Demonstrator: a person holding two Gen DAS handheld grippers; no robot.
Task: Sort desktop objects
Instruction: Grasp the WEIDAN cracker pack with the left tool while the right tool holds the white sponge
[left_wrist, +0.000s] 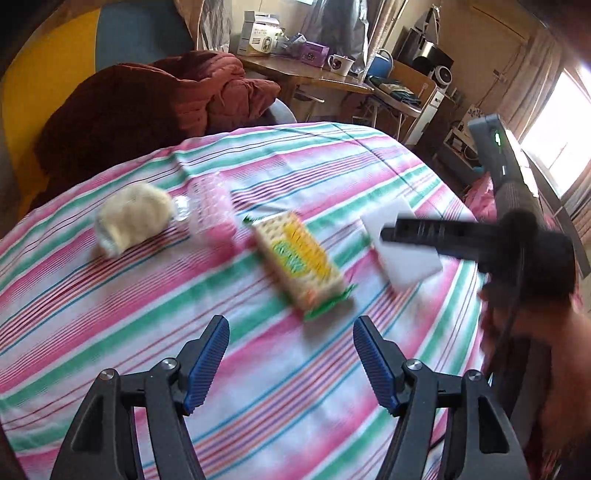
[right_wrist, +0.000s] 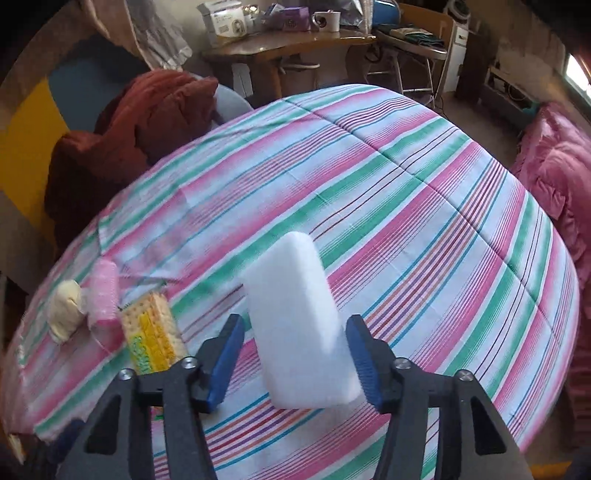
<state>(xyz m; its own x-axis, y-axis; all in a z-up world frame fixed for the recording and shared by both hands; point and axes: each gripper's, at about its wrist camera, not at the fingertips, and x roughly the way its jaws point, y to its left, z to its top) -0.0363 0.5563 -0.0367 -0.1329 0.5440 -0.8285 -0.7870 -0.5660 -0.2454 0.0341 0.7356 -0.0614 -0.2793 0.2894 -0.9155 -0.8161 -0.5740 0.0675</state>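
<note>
A white sponge block lies on the striped cloth between the open fingers of my right gripper, touching neither pad clearly; it also shows in the left wrist view, partly behind the right gripper. A cracker packet lies mid-table, also in the right wrist view. Left of it lie a clear pink-tinted plastic container and a cream cloth bundle. My left gripper is open and empty, just short of the cracker packet.
The striped cloth covers the whole table. A dark red quilt sits on a chair behind it. A cluttered wooden desk stands further back. Pink bedding lies to the right.
</note>
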